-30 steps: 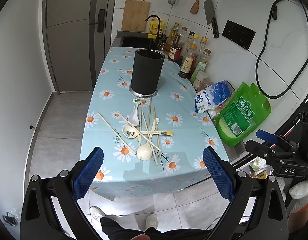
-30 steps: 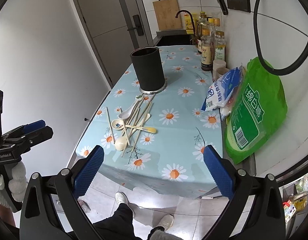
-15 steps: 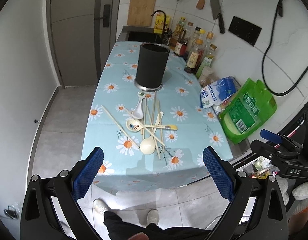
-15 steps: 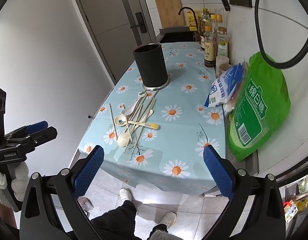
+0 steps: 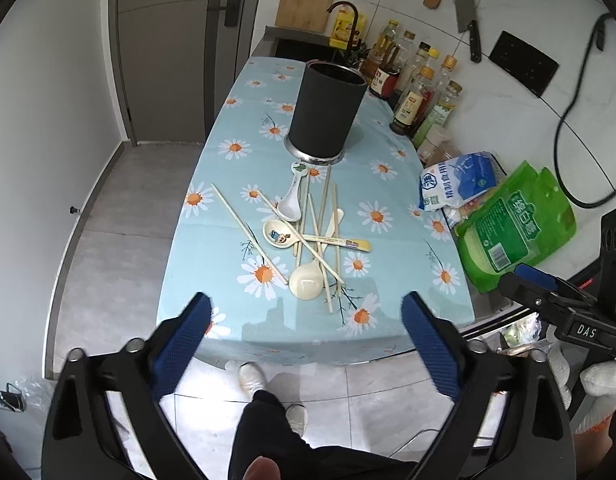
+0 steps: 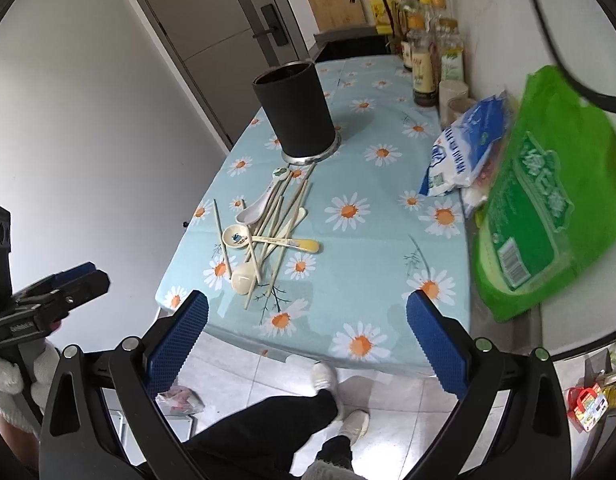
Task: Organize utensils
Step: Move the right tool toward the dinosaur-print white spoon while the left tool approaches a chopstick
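A pile of spoons and chopsticks (image 5: 308, 240) lies on the daisy tablecloth (image 5: 212, 248); it also shows in the right wrist view (image 6: 264, 236). It holds a cream spoon (image 5: 306, 280), a cartoon-print spoon (image 5: 280, 234), a white spoon (image 5: 290, 204) and several wooden chopsticks. A black cylindrical utensil holder (image 5: 327, 110) stands upright behind the pile, also seen from the right wrist (image 6: 296, 112). My left gripper (image 5: 306, 334) is open and empty above the table's near edge. My right gripper (image 6: 308, 334) is open and empty, also at the near edge.
A green bag (image 5: 515, 232) and a blue-white bag (image 5: 455, 180) lie at the table's right side. Bottles (image 5: 419, 88) stand along the wall. A sink with a tap (image 5: 347, 12) is behind the table. The floor and my feet (image 5: 252, 376) are below.
Both grippers have moved forward towards the table; the utensil pile and holder look larger. Both jaws stay open. Nothing on the table has moved.
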A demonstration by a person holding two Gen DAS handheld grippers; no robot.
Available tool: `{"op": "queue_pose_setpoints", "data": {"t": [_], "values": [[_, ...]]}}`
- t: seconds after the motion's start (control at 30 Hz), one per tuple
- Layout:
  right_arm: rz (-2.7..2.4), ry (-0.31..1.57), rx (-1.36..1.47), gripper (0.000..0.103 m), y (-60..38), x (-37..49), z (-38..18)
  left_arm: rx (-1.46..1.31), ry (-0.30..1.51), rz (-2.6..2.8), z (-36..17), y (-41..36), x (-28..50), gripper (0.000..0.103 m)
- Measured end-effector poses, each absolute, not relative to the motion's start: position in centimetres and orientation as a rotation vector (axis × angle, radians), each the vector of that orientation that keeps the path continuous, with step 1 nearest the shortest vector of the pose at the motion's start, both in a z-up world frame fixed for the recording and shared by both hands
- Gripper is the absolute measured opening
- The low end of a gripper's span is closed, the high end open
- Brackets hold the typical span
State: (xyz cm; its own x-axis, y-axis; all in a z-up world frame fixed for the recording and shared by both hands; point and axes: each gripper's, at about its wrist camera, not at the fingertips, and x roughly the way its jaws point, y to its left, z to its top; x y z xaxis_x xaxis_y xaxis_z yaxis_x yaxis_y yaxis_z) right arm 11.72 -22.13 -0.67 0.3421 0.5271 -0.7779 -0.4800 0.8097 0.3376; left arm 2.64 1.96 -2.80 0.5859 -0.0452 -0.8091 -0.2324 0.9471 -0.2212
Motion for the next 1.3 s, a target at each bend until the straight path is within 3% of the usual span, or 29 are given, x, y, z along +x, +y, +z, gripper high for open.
{"op": "queue_pose_setpoints", "data": {"t": [0.07,0.2,0.57,0.83,1.03,1.1,1.3], "values": [[0.657,1.039,0.039,0.09,-21.3,12.7,-1.0,-0.32,0.963,0.108,-3.5,2.4,3.5,0.072],[0.664,1.068,0.002,0.082,-19.3,14.8,-1.7,-0.346,0.988,0.106,-4.7,3.4,5.1,0.071],[0.766,1.172,-0.079,0.059,-13.1,20.5,-4.8,-0.417,1.066,0.105,-8.9,6.5,9.6,0.053],[0.838,1.277,-0.141,0.057,-7.6,24.0,-7.0,-0.551,1.108,0.118,-12.6,9.5,12.1,0.051],[0.846,1.42,-0.059,0.049,-4.5,26.8,-9.8,-0.599,1.116,0.132,-14.5,10.9,13.6,0.042],[0.846,1.482,0.0,0.04,-3.7,27.8,-11.0,-0.621,1.123,0.15,-15.2,11.5,13.8,0.042],[0.77,1.629,0.099,0.036,-2.5,29.4,-14.4,-0.661,1.14,0.149,-16.6,12.6,14.5,0.039]]}}
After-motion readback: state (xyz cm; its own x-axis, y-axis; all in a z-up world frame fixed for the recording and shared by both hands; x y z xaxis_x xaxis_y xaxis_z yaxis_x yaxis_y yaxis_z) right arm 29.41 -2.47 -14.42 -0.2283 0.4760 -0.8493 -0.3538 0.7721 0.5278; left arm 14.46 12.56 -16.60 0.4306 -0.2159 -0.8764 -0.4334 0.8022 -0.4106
